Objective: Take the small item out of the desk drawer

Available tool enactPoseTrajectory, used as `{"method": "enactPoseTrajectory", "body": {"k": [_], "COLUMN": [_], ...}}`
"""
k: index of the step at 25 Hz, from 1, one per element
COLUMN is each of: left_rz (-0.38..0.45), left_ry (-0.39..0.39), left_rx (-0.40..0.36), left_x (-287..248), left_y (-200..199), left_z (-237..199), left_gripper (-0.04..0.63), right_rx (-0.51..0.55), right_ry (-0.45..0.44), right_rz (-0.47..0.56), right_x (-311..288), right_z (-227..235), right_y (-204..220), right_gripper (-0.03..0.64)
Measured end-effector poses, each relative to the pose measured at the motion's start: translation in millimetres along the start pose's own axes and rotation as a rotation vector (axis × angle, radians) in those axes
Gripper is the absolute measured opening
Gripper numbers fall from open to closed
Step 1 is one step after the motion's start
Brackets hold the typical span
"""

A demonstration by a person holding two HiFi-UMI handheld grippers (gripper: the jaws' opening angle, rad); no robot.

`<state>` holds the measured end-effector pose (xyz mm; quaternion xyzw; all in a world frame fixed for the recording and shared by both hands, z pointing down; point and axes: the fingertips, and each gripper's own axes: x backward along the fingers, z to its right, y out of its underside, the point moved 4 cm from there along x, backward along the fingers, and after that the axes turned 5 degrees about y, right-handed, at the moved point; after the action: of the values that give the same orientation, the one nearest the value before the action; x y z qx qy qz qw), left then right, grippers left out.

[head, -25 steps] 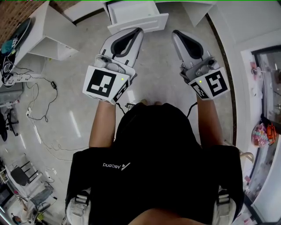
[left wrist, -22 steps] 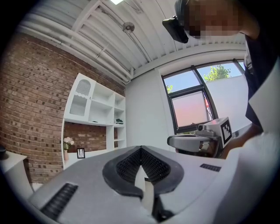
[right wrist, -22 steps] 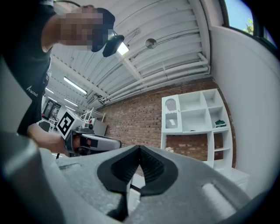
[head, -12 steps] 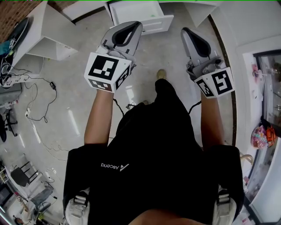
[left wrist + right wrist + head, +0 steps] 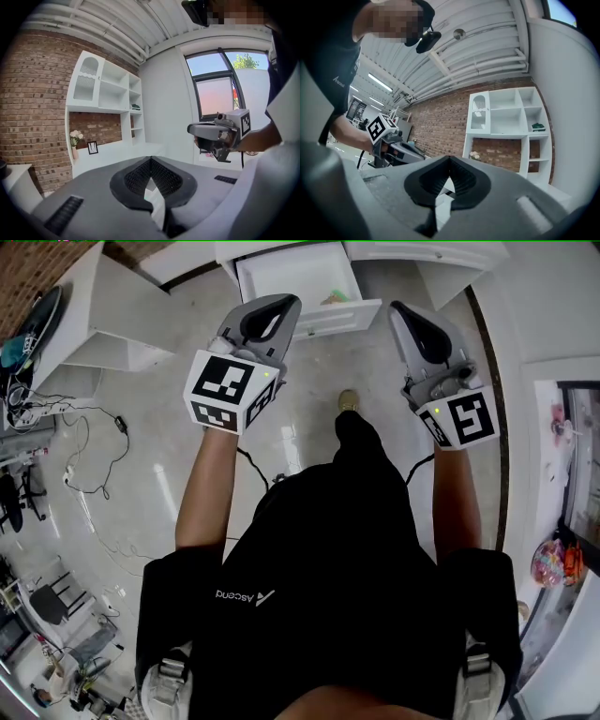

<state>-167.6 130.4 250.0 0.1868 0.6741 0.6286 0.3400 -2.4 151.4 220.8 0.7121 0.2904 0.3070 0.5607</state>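
The white desk drawer (image 5: 281, 277) stands pulled open at the top of the head view. A small green and tan item (image 5: 335, 296) lies in its right front corner. My left gripper (image 5: 279, 304) hovers just short of the drawer's front edge, jaws shut and empty. My right gripper (image 5: 409, 315) is held to the right of the drawer front, also shut with nothing in it. In the left gripper view my own shut tips (image 5: 151, 160) point at the room, with the right gripper (image 5: 219, 135) alongside. The right gripper view shows its closed tips (image 5: 450, 159) and the left gripper (image 5: 396, 147).
A white shelf unit (image 5: 108, 320) stands on the floor at the left, with cables (image 5: 89, 460) trailing beside it. The person's shoe (image 5: 349, 401) is below the drawer. Glass doors (image 5: 572, 465) run along the right. A white wall shelf (image 5: 508, 117) hangs on brick.
Both grippers have moved forward toward the drawer, and more of the open drawer and its item has come into view. The person has stepped forward; a shoe now shows.
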Motion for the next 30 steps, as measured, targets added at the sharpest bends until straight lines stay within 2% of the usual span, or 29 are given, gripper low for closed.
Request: {"method": "enactPoseTrajectory", "body": {"k": [10,14,20,25,30], "left_rz": [-0.231,-0.316,-0.472,-0.611,-0.743], "left_ry": [-0.004,0.016,0.066,0.107,0.170], "left_rx": [-0.028,0.016,0.070,0.053,0.037], "left_x": [-137,-184,-234,-263,-297], "left_y": [25,46,96,135,173], "left_z": [-75,-95,-119,-135,-142], "left_gripper": [-0.002,-0.002,0.000,0.010,0.062], "right_rx": [-0.039,-0.057,-0.082,-0.097,-0.111], "right_ry": [-0.050,-0.082,-0.120,-0.127,-0.108], "right_rz": [-0.044,-0.064,-0.087,-0.110,-0.138], "right_x": [-72,-94,-121,-132,-134], "right_z": [124,159,189,201,212], "right_y": [61,84,111,125,137], "right_gripper": [0.003,0.003,0.003,0.003,0.003]}}
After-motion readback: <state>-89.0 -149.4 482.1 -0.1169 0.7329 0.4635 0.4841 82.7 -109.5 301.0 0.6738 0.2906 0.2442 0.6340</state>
